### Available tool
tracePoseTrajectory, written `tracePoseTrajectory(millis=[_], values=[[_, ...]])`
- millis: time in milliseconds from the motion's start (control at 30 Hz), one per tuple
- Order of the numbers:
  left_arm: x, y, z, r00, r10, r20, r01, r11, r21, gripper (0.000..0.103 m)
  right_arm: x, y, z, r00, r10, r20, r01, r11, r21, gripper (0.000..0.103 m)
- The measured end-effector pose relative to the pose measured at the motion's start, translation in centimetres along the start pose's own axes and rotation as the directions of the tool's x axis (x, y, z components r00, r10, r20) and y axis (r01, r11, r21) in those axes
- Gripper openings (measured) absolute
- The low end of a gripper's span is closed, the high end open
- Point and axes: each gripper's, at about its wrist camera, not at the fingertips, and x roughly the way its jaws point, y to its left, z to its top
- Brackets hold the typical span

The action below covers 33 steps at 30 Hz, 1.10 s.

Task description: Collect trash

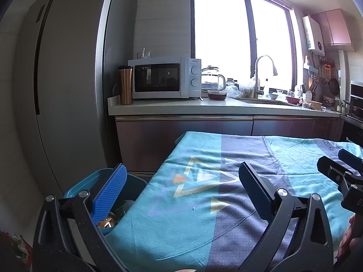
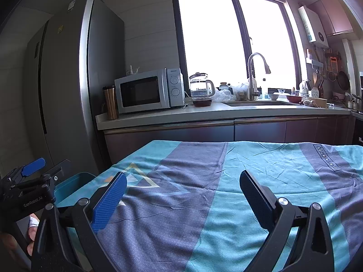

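Observation:
A teal trash bin stands on the floor at the table's left edge, with crumpled trash inside it, partly hidden by my left finger. My left gripper is open and empty, straddling the table's left edge above the teal and grey cloth. My right gripper is open too, hovering over the cloth with nothing between its fingers. The bin's rim shows at lower left in the right wrist view, behind the other gripper's body. Only tiny crumbs lie on the cloth.
A tall grey fridge stands left of the bin. Behind the table runs a kitchen counter with a microwave, a copper tumbler, a kettle and a sink tap. A hand holds the left gripper.

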Motion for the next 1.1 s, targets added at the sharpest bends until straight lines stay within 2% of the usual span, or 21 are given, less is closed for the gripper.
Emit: tracePoseTrajectory(millis=[1100], values=[[0.11,-0.37,0.0,1.0,0.009,0.007,-0.009,1.0,0.013,0.097,0.03,-0.5,-0.12,1.0,0.004,0.001,-0.004,1.0,0.011,0.096]])
